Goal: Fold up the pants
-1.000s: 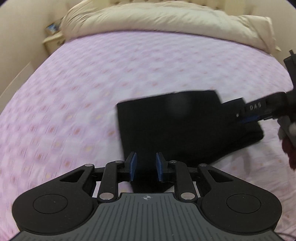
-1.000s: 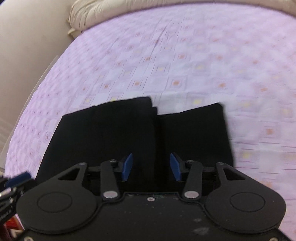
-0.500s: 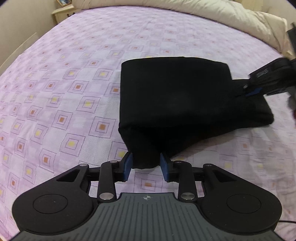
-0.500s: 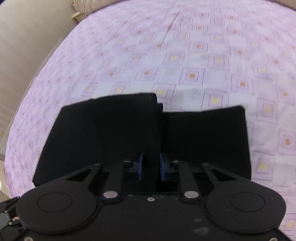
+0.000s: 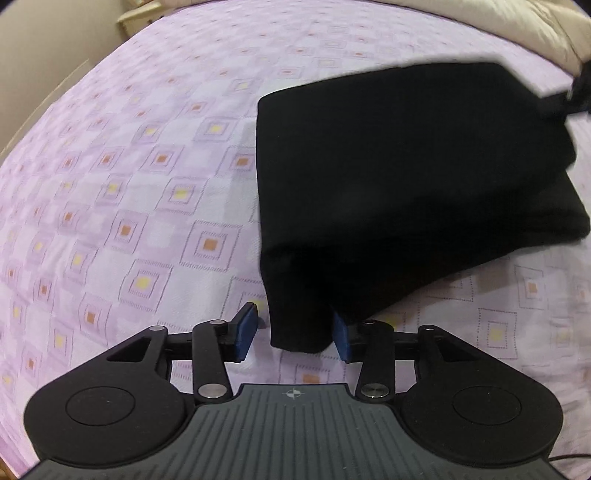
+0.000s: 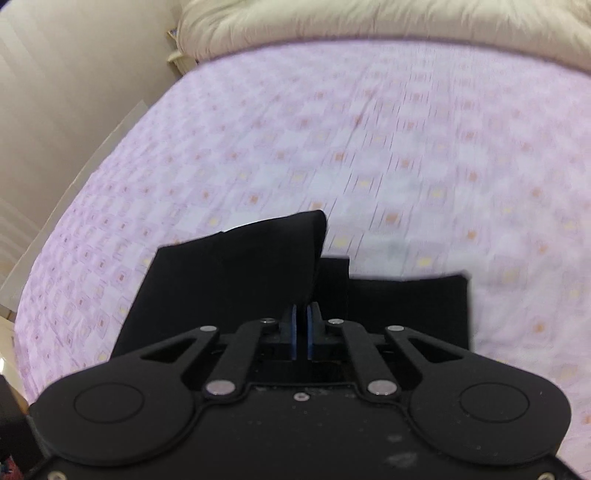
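The black pants point(image 5: 406, 177) lie folded into a thick bundle on the purple patterned bedspread point(image 5: 129, 184). My left gripper point(image 5: 293, 334) is open, its blue pads apart on either side of the bundle's near corner, which hangs between them. In the right wrist view my right gripper point(image 6: 302, 332) is shut on an edge of the pants point(image 6: 236, 273) and lifts that layer off the bed; a flat lower layer point(image 6: 406, 306) lies to the right. The right gripper's tip shows at the left wrist view's right edge point(image 5: 576, 96).
A cream duvet point(image 6: 369, 29) is heaped at the head of the bed. A beige wall point(image 6: 74, 74) runs along the bed's left side, with a small bedside table point(image 5: 140, 14) in the far corner.
My right gripper has closed on the pants and raised them, tilting its view up. My left gripper has opened wider around the near corner.
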{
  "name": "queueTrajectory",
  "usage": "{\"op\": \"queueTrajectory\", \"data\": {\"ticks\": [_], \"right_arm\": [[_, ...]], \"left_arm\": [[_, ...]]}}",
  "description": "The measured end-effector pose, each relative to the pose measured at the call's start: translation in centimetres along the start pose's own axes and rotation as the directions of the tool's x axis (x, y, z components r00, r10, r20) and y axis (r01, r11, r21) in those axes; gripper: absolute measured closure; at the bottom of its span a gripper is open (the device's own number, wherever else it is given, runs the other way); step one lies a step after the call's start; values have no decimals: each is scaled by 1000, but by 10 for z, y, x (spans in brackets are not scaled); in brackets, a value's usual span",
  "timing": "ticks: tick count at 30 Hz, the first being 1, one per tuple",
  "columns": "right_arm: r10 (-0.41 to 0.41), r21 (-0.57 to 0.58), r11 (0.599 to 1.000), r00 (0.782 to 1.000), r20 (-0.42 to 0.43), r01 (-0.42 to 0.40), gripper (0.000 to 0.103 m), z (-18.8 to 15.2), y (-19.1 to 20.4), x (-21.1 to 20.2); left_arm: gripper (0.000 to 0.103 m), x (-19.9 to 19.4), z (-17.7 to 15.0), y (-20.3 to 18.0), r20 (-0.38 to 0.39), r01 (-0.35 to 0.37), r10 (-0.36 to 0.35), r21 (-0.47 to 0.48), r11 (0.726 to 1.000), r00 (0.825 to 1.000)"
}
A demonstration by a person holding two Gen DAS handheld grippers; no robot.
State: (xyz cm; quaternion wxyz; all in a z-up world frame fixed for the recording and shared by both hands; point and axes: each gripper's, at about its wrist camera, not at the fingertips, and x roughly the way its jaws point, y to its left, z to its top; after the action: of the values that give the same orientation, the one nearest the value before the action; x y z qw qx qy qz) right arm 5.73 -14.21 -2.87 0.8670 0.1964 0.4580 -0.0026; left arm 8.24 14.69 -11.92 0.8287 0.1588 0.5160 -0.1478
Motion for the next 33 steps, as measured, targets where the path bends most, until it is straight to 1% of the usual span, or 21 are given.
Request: {"op": "queueTrajectory", "data": {"ticks": [3, 5, 7, 9, 11, 12, 13, 16, 17, 19, 21, 22, 23, 24, 26, 27, 28, 31, 33], "right_arm": [[-49, -10, 999, 997, 54, 50, 97, 7, -11, -27], [-102, -30, 994, 994, 49, 104, 97, 9, -24, -36], [-154, -21, 988, 988, 11, 154, 97, 7, -42, -32], [-189, -11, 982, 981, -43, 189, 97, 0, -59, -18], [-249, -40, 968, 964, -95, 247, 98, -12, -68, 1], [-272, -50, 962, 957, -106, 268, 102, -17, -70, 8], [-294, -58, 956, 948, -120, 289, 102, -22, -72, 15], [-327, -49, 945, 932, -153, 324, 101, -30, -78, 26], [-327, -32, 945, 932, -156, 327, 101, -32, -82, 25], [-330, -3, 943, 933, -141, 333, 94, -34, -89, 14], [-336, 29, 940, 938, -90, 339, 92, -34, -91, -2], [-333, 41, 941, 941, -66, 336, 88, -33, -91, -7], [-331, 51, 942, 943, -41, 332, 80, -33, -89, -13], [-327, 58, 943, 945, -18, 327, 75, -32, -89, -16], [-325, 65, 944, 945, 23, 323, 72, -30, -82, -21], [-319, 69, 946, 947, 37, 316, 66, -29, -80, -20], [-302, 73, 952, 952, 45, 299, 65, -27, -78, -18], [-238, 68, 969, 971, 20, 236, 62, -24, -73, -3], [-225, 58, 973, 974, -10, 225, 60, -24, -72, 9]], "left_arm": [[61, 0, 1, -10, 3, -6, 6, 54, 999, 1000], [61, 1, -1, -15, 1, 6, -6, 60, 998, 1000], [60, 2, -2, -19, -1, 20, -20, 65, 998, 1000], [60, 2, -1, -23, -2, 21, -21, 82, 996, 1000], [60, 1, -1, -24, -16, 34, -33, 82, 996, 999], [60, -1, -1, -21, -23, 45, -44, 77, 996, 999], [60, -3, -3, -18, -34, 59, -56, 69, 996, 998], [60, -13, -9, -4, -68, 88, -85, 45, 995, 994], [60, -20, -11, 1, -65, 104, -101, 36, 994, 993], [61, -37, -11, 11, -48, 113, -112, 26, 993, 993], [61, -56, -4, 19, -13, 122, -122, 6, 993, 992], [61, -62, 1, 22, 7, 131, -131, -11, 991, 991], [61, -66, 8, 25, 26, 141, -140, -32, 989, 990], [61, -69, 16, 26, 39, 151, -149, -51, 987, 988], [61, -68, 32, 27, 62, 169, -164, -86, 982, 985], [61, -64, 39, 25, 66, 178, -172, -99, 979, 983], [61, -59, 46, 23, 65, 186, -179, -110, 976, 982], [60, -40, 62, 11, 55, 197, -192, -105, 975, 980], [60, -21, 70, 4, 27, 202, -200, -105, 974, 979]]}}
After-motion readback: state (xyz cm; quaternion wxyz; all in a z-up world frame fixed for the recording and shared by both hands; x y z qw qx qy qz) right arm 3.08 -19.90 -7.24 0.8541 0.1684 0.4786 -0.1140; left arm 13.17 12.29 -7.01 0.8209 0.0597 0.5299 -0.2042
